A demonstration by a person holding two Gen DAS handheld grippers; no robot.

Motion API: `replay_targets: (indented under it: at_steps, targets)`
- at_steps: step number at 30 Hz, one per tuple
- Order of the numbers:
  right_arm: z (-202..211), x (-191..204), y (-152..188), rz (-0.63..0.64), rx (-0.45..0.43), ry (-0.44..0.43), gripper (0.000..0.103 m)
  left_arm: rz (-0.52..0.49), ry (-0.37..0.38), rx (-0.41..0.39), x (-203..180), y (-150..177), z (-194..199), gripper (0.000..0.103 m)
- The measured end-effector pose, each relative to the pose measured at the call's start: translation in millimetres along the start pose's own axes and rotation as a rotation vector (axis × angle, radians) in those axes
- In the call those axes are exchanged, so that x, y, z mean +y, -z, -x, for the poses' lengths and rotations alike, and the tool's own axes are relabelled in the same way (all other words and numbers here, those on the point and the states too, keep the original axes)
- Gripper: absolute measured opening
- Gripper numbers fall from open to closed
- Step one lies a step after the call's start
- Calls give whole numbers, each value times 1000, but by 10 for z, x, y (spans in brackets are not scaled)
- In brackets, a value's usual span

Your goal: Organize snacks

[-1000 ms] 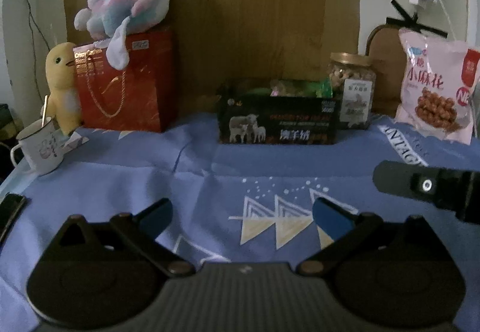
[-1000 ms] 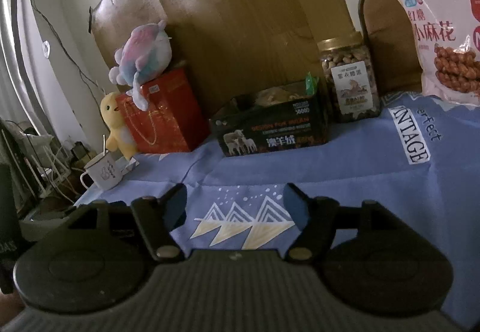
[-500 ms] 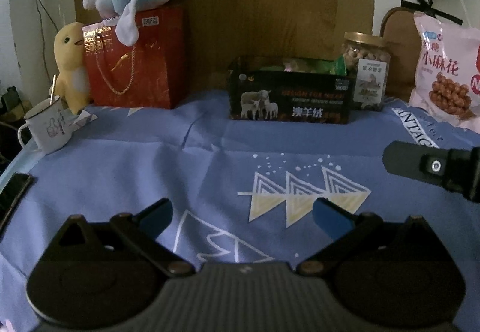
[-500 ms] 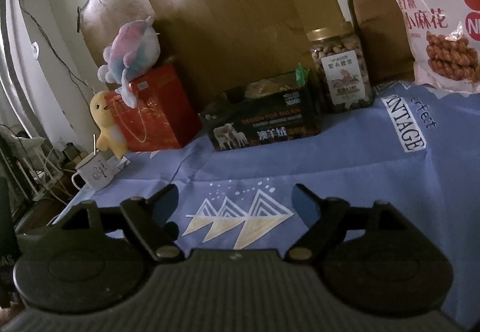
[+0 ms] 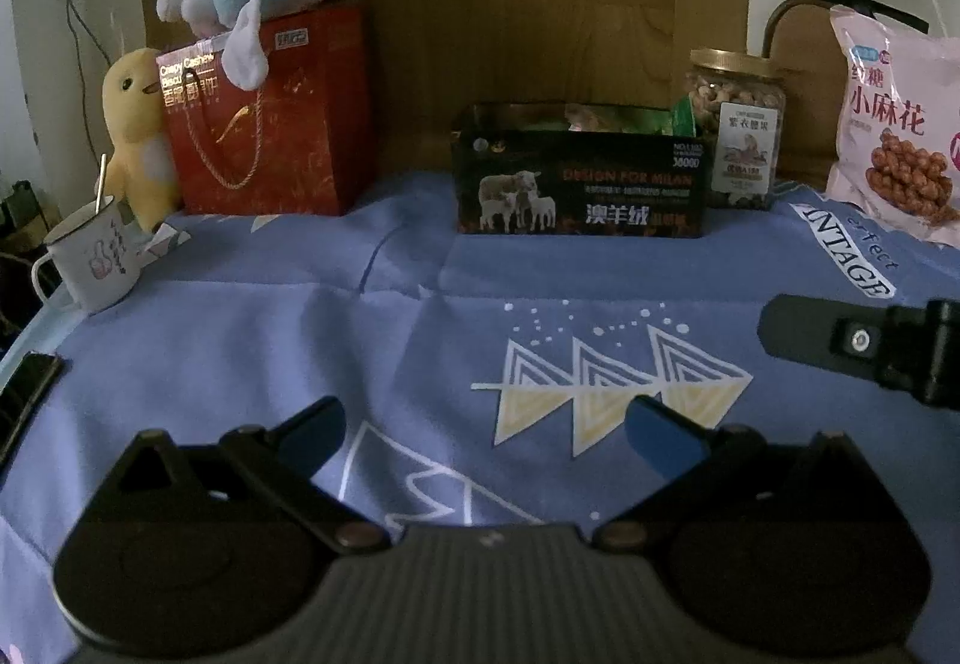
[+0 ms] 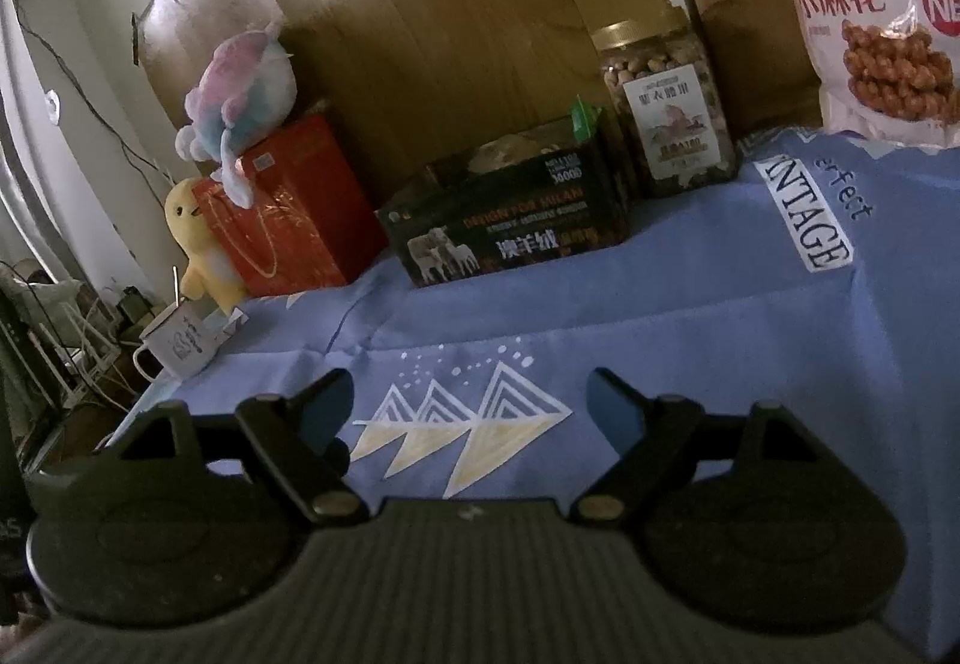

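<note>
Creased blue cloth (image 5: 360, 328) — glossy dark box (image 5: 579, 184), ribbed jar (image 5: 737, 129); both jaws apart, empty.

A blue printed cloth (image 5: 372, 340) bears a dark box (image 5: 579, 184), nut jar (image 5: 741, 129), red bag (image 5: 270, 123) and mug (image 5: 93, 259).

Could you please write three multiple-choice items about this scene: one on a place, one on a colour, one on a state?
1. Where does the nut jar stand?
A. right of the dark box
B. on the red gift bag
C. inside the mug

2. What colour is the tablecloth?
A. green
B. blue
C. white

3. How is the left gripper?
A. shut on the jar
B. shut on the mug
C. open, empty

Answers: 1 A, the jar sits by the box's right end. 2 B, blue cloth with printed triangles. 3 C, its fingers stand apart with only cloth between.
</note>
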State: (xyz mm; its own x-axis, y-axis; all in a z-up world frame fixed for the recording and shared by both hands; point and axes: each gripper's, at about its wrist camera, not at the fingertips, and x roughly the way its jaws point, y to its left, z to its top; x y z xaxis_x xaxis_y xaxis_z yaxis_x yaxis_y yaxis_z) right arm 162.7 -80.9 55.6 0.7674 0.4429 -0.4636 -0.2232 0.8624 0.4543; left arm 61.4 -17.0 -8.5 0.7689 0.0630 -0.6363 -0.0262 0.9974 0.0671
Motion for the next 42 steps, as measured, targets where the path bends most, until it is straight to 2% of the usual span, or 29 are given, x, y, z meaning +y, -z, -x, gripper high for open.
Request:
replay_targets:
  at_steps: [18,24,27,33,38,42]
  targets:
    - [-31,-69,-2,-14,12,-14,88,9,11,8,-4,-8,-52,103]
    - [-129,-113,-13,-11,8,-7,88,20,-10,-82,170,10,108,103]
    - [-198,-64,2,20,-3,-14,87,68,-67,-111,327,55,160,103]
    - [-352,-11,21,83,-30,-16,87,191,-94,-129,621,140,152,103]
    - [-409,-44,72,115,-63,-18,87,226,-65,-118,707,174,72,103]
    - [-476,-82,91,108,-45,-34,87,228,-36,-109,664,204,27,103]
